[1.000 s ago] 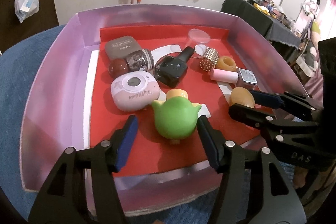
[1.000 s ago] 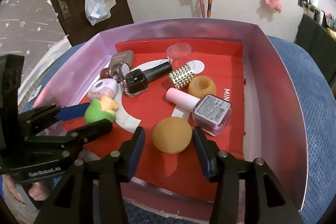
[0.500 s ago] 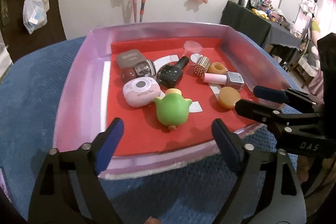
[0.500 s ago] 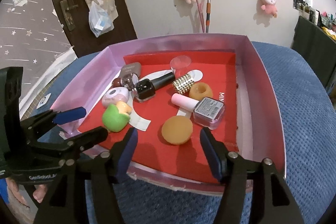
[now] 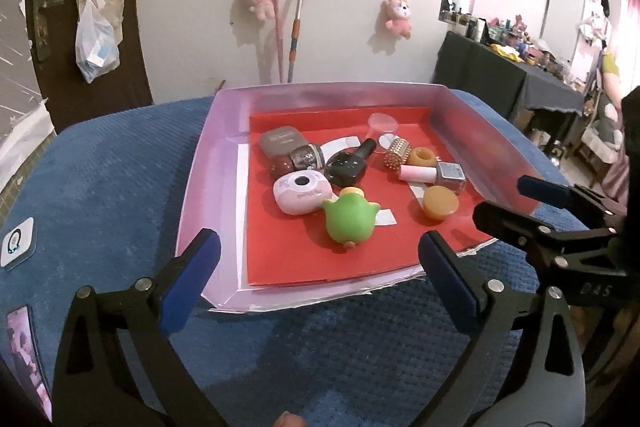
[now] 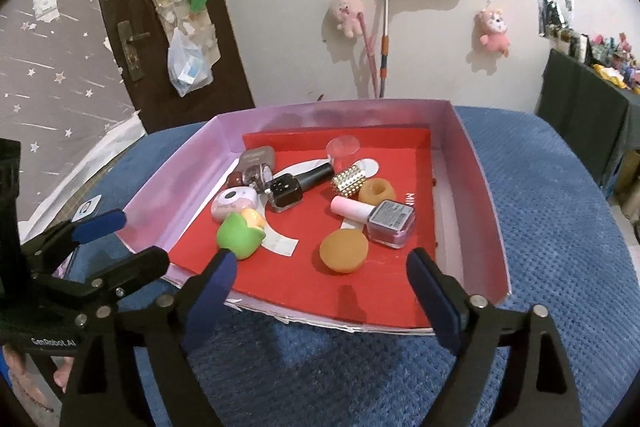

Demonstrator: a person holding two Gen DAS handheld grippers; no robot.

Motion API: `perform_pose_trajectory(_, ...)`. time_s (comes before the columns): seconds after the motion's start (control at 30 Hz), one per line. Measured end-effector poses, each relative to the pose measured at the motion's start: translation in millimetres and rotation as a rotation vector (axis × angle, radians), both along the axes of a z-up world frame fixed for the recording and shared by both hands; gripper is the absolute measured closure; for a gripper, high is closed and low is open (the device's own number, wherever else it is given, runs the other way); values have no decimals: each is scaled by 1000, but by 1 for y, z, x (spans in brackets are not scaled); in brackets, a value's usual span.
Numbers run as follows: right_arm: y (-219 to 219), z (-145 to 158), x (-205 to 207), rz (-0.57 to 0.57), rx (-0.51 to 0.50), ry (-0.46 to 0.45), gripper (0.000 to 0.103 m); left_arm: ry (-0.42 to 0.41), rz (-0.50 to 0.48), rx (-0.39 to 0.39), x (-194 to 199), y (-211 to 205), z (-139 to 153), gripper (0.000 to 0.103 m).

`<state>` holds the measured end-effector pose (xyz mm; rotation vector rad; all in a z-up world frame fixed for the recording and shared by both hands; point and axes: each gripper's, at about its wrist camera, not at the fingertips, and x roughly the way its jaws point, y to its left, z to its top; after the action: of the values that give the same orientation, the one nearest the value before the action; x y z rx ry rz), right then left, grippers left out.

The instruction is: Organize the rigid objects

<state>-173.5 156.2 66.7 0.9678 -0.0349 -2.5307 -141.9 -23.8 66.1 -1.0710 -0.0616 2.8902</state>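
Observation:
A pink box with a red floor sits on a blue cushion. Inside lie a green toy, an orange round piece, a pink case, a black polish bottle, a pink polish bottle, a gold studded cylinder and an orange ring. My left gripper is open and empty, just short of the box's near edge. My right gripper is open and empty, also at the near edge, behind the orange piece and green toy.
The blue cushion surrounds the box. A small white device and a phone lie at its left. A dark door and a wall with plush toys stand behind. A dark cluttered table is at the right.
Both grippers have pulled back out of the box and opened wider. The green toy and orange piece stay on the red floor.

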Motion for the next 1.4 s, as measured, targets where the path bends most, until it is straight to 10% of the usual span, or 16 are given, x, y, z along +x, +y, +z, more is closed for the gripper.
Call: perform_pose_trajectory(1.4, -5, -29, 0, -103, 104, 12, 1, -62, -28, 3, -11, -5, -34, 0)
